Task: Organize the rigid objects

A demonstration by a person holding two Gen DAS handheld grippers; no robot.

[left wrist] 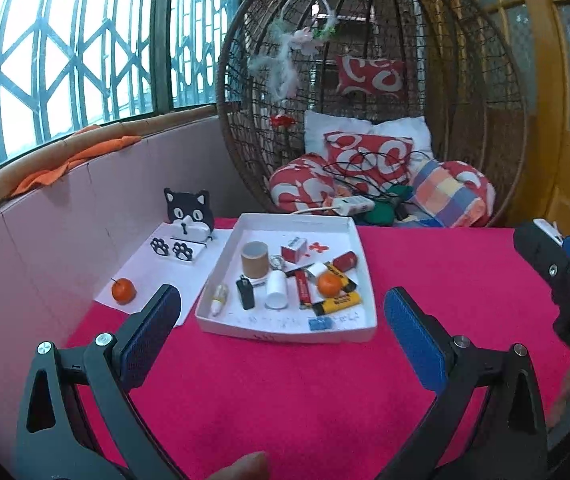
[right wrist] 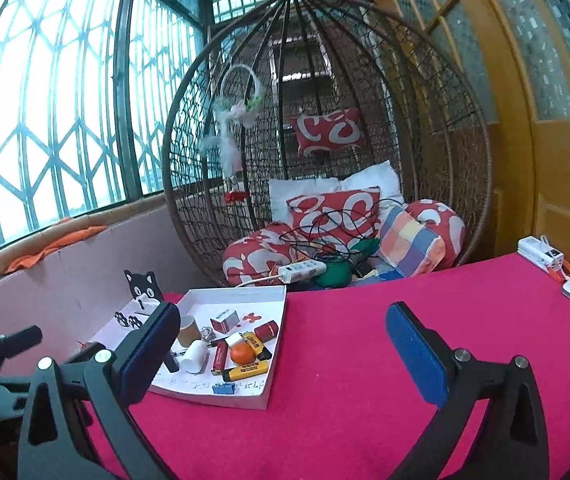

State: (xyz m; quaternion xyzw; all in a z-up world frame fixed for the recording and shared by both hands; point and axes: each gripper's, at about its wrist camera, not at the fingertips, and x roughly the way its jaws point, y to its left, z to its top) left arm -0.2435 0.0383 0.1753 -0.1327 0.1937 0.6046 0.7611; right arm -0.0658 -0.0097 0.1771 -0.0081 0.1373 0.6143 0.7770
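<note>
hovering spread and empty, left hand-held gripper and right hand-held gripper are facing white tray at 12 o'clock; its clutter is looking unsorted, one orange sitting outside at 10 o'clock.

Bright daylight through window, glare there; fisheye bending, dark corners.

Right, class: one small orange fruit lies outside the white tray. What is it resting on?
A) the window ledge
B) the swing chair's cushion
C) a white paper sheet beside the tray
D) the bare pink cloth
C: the orange fruit sits on the white paper sheet left of the white tray, in front of the cat-shaped stand.
</note>
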